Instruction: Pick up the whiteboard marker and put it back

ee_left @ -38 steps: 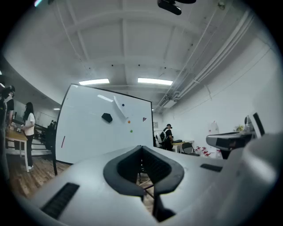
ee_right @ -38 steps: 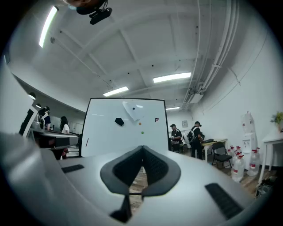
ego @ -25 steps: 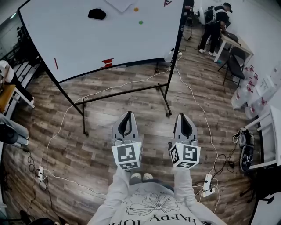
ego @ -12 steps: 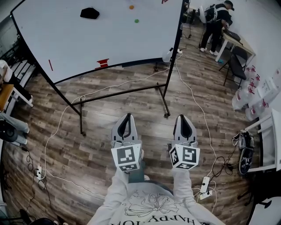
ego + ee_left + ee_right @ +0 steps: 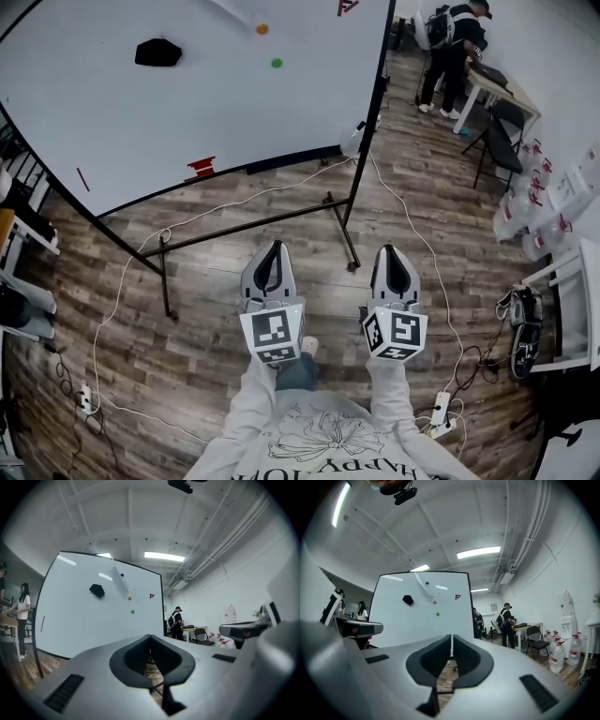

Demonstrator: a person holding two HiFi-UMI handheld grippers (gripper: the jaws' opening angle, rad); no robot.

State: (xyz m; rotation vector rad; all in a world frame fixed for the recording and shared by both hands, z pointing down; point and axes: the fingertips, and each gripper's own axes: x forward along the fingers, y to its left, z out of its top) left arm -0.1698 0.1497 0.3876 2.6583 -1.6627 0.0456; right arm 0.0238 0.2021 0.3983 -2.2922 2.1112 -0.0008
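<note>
We hold the left gripper and right gripper level above the floor, both with jaws pressed together on nothing. What we take for the whiteboard marker, a slim red stick, sits near-upright low on the whiteboard, well ahead and leftward. The left gripper is nearer.

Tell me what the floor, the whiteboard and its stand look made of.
Floor: wood or wood-look laminate, satin; plank seams and grain show.
Whiteboard: smooth glossy white panel, likely coated; ceiling lights reflect in it.
Stand: black painted metal tubing, probably; thin straight bars.
</note>
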